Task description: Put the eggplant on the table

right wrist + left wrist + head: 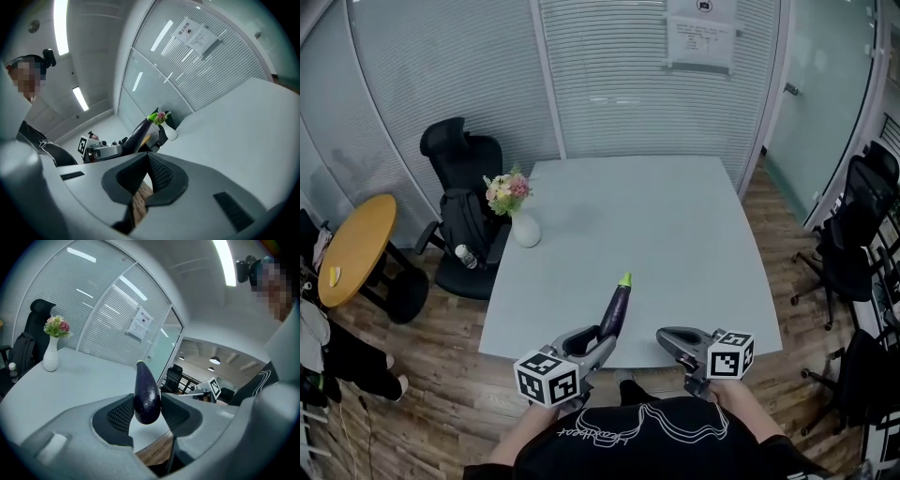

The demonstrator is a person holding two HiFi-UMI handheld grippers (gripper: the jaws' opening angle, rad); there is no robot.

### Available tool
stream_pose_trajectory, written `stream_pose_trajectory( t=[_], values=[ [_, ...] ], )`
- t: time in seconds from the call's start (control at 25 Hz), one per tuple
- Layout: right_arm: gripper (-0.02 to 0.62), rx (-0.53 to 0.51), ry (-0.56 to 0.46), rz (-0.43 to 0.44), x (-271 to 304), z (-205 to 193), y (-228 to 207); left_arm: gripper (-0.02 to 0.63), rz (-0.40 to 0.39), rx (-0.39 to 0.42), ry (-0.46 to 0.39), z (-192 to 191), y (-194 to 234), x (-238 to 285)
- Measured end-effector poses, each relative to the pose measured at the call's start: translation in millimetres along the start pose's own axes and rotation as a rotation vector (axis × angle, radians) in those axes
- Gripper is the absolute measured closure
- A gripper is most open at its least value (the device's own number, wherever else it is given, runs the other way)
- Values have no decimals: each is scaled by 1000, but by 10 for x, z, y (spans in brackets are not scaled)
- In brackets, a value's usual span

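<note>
A dark purple eggplant [617,309] with a green stem end is held by its rounded end in my left gripper [605,342], stem pointing away over the near edge of the pale grey table [675,234]. In the left gripper view both ribbed pads press on the eggplant [146,397], which hangs above the tabletop. My right gripper [667,336] hovers at the table's near edge to the right, shut with nothing in it. In the right gripper view its pads [157,173] meet at the tips, and the eggplant [140,131] shows off to the left.
A white vase of flowers [523,225] stands at the table's left edge. A black office chair [464,187] and a round yellow table [356,248] are on the left. More black chairs [862,234] are on the right. The floor is wood.
</note>
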State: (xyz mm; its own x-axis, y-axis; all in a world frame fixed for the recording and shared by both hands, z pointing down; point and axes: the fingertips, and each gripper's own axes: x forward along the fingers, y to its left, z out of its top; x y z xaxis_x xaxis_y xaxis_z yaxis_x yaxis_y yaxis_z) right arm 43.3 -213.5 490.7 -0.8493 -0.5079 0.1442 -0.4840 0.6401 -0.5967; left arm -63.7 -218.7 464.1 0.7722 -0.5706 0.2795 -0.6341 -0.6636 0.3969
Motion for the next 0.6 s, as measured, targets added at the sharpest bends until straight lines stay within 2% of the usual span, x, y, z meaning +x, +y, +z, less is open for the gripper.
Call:
stream_pose_trajectory(
  t=[0.36, 0.6],
  values=[
    [589, 12, 51, 47, 465, 327, -381, 419, 106, -15, 30, 144, 568, 252],
    [589, 38, 77, 47, 685, 427, -636, 419, 140, -40, 69, 136, 929, 446]
  ],
)
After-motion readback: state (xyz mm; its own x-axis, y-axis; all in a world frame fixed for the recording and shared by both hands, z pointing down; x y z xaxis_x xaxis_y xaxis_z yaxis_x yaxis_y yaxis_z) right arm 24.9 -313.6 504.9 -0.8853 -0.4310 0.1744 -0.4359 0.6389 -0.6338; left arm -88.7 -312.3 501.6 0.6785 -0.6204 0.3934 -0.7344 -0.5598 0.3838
